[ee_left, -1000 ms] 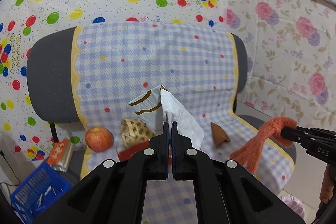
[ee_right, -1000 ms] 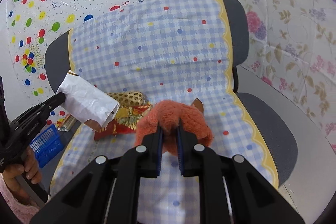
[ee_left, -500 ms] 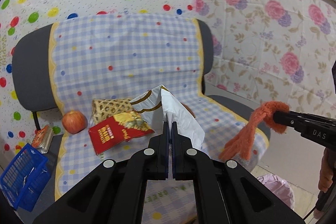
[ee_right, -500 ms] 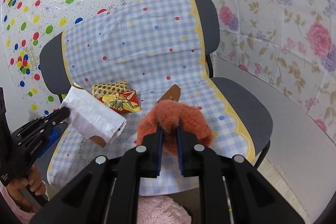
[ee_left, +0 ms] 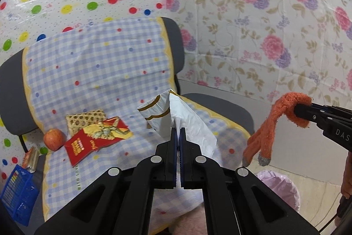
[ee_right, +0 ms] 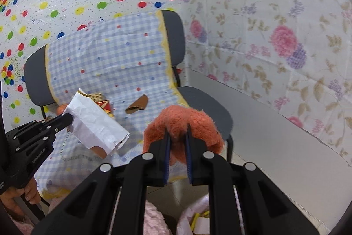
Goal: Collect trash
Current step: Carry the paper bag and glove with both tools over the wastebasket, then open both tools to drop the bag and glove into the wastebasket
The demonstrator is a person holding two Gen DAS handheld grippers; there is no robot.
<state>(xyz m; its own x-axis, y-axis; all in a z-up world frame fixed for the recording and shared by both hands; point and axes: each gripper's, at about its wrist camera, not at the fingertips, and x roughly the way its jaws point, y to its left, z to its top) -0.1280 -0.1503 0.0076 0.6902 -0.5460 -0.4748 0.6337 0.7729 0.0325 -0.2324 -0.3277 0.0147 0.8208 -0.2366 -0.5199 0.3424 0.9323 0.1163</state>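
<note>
My left gripper (ee_left: 178,132) is shut on a crumpled white paper bag (ee_left: 187,116) with gold trim, held above the chair seat's front; it shows in the right wrist view (ee_right: 96,124) too. My right gripper (ee_right: 177,131) is shut on an orange knitted glove (ee_right: 182,122), which hangs from it at the right of the left wrist view (ee_left: 268,129), above a pink-lined trash bin (ee_left: 279,186). On the checked chair cover (ee_left: 99,72) lie a red snack packet (ee_left: 94,142), a gold patterned wrapper (ee_left: 84,119), an apple (ee_left: 54,139) and a brown scrap (ee_right: 137,106).
The grey chair (ee_right: 206,105) stands against a dotted wall sheet and a floral wall. A blue basket (ee_left: 16,188) sits on the floor at the left. The bin's pink liner (ee_right: 198,219) holds some trash below my right gripper.
Both grippers have pulled back and swung right, away from the chair, each keeping its hold. The trash bin has come into view below the glove.
</note>
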